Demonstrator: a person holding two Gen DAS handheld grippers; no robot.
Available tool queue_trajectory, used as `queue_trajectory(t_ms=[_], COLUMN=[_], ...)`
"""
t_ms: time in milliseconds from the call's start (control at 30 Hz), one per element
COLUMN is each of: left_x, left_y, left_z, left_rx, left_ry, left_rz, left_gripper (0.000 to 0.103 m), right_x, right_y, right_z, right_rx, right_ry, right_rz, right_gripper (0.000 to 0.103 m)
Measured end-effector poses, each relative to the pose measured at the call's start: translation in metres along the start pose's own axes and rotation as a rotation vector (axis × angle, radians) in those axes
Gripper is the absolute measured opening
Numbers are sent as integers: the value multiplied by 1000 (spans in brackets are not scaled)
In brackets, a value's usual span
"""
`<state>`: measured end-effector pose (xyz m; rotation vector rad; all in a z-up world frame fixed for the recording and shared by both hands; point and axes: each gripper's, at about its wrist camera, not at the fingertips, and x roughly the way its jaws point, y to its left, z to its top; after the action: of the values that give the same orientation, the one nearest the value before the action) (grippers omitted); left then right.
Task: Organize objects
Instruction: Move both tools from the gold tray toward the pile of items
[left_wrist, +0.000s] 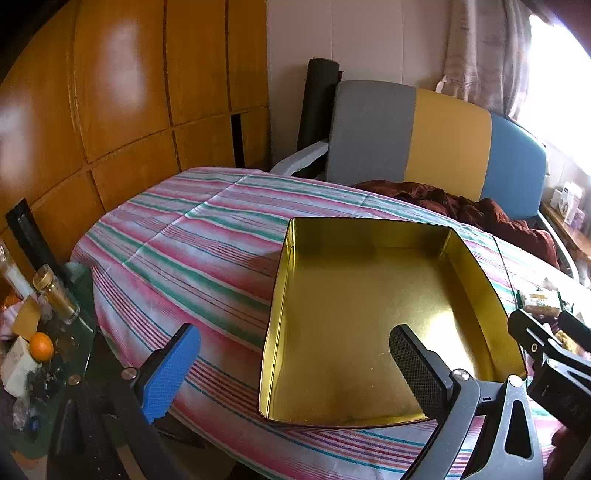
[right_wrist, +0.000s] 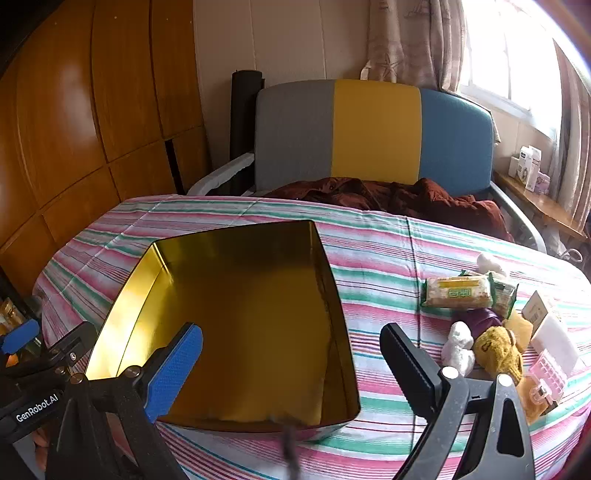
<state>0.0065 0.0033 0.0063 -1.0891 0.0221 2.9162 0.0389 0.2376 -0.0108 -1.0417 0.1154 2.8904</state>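
Observation:
An empty gold tin box (left_wrist: 369, 314) (right_wrist: 236, 317) sits on the striped tablecloth (left_wrist: 184, 251) (right_wrist: 376, 258). My left gripper (left_wrist: 295, 373) hovers open over the box's near left corner, nothing between its fingers. My right gripper (right_wrist: 291, 369) is open over the box's near right edge, also empty. To the right of the box lies a pile: a wrapped biscuit pack (right_wrist: 460, 293), a white plush toy (right_wrist: 458, 349), a yellow plush toy (right_wrist: 496, 350), a purple object (right_wrist: 478, 319), a pink clear case (right_wrist: 546, 376) and a white box (right_wrist: 554, 339).
A grey, yellow and blue chair (right_wrist: 373, 133) with a dark red cloth (right_wrist: 399, 199) stands behind the table. Wooden cabinets (left_wrist: 122, 99) fill the left. A cluttered low table with an orange (left_wrist: 41, 346) and jars (left_wrist: 55, 293) is at the far left.

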Motion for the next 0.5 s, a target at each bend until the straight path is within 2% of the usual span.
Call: queue_trajectory(t_ms=[500], left_x=[-3], left_y=[-9], left_z=[0], left_rx=[45], left_ry=[-12], left_rz=[-1], left_gripper=[103], right_x=[-10], right_y=[-30], right_z=[7], right_rx=[31], right_ry=[-23], right_rz=[-43], right_gripper=[99])
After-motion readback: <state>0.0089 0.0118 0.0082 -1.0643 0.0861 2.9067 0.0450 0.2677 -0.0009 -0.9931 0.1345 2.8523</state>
